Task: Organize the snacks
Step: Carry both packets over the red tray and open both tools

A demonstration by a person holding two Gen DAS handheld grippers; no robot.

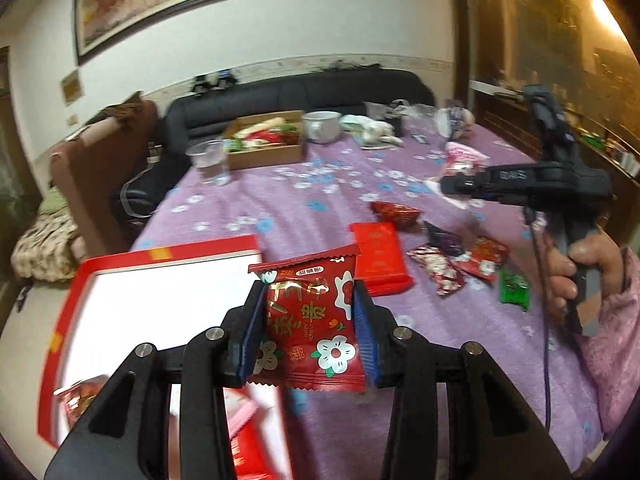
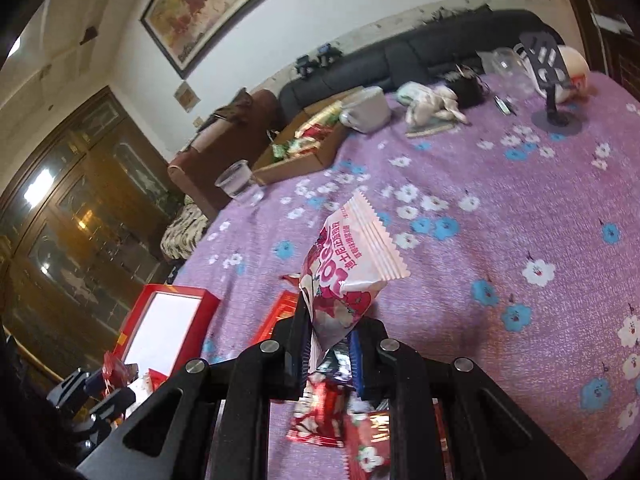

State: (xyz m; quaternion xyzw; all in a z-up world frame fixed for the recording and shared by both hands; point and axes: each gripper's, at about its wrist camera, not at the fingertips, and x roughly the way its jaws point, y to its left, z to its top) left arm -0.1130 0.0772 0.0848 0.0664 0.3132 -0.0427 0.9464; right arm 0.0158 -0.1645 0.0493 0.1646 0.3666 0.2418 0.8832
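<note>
Left gripper (image 1: 310, 312) is pinching a red square snack packet with white flowers (image 1: 310, 320), blue pads squeezed on both its side edges, held up just off the purple flowered tablecloth (image 1: 280, 208). Right beside it on the left sits the red-rimmed shallow box with a white floor (image 1: 168, 304) — that's where I judge this one is headed.

Right gripper (image 2: 330, 330) is clamped on the lower end of a pale pink crimped snack packet (image 2: 352, 264), which stands tilted above the cloth, well right of the red box.

So I'm mid-carry, two packets in the air at once. The next move calls for swinging the left one over the box rim and letting the pads spread above the white floor, then bringing the pink one across the same way without knocking the rim.

Counting now. Two packets held. Loose on the cloth in the left camera's view: one flat red rectangular pack (image 1: 380, 258), one crinkled red wrapper (image 1: 394, 212) farther off, one dark purple wrapper (image 1: 444, 240), two red-and-white foil packets (image 1: 438, 270), one green sachet (image 1: 514, 290) — six that I can make out. In the box's near corner I see at least two red packets, though blur hides any more. One clear plastic cup (image 1: 210, 160) and one brown cardboard tray of snacks (image 1: 266, 140) at the far side.
</note>
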